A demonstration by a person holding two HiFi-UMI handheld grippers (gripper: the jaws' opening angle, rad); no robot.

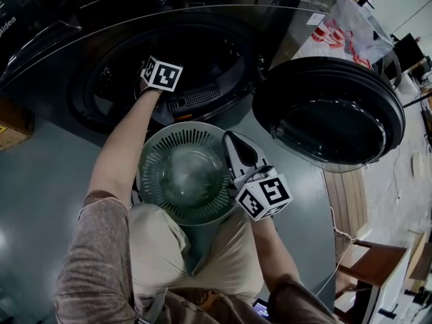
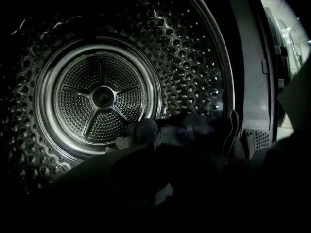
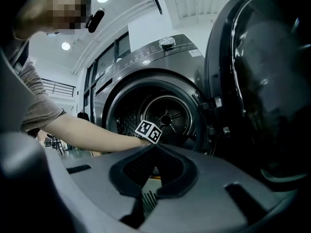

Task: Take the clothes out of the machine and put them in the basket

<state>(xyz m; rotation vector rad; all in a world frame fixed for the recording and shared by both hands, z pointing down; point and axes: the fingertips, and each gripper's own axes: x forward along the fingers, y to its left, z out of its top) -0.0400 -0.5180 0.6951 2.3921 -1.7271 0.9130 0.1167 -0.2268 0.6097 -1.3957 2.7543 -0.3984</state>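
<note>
The dark front-loading machine (image 1: pixel 81 39) stands open. My left arm reaches into its drum; only the left gripper's marker cube (image 1: pixel 160 74) shows in the head view. In the left gripper view, the left gripper (image 2: pixel 146 152) is a black shape low in the steel drum (image 2: pixel 97 96). Its jaws are drawn together into a heap of dark clothes (image 2: pixel 199 130) with a bluish lump (image 2: pixel 143 130) at their tip. The round green-grey basket (image 1: pixel 152 198) sits on the floor below the opening. My right gripper (image 1: pixel 228 136) hovers over its right rim, shut and empty (image 3: pixel 155 147).
The round machine door (image 1: pixel 331 113) hangs open to the right, close beside my right gripper (image 3: pixel 262 81). A plastic bag (image 1: pixel 344 32) lies by the machine's top right corner. A cardboard box (image 1: pixel 13 123) is at the left and a wooden chair (image 1: pixel 378 262) at the lower right.
</note>
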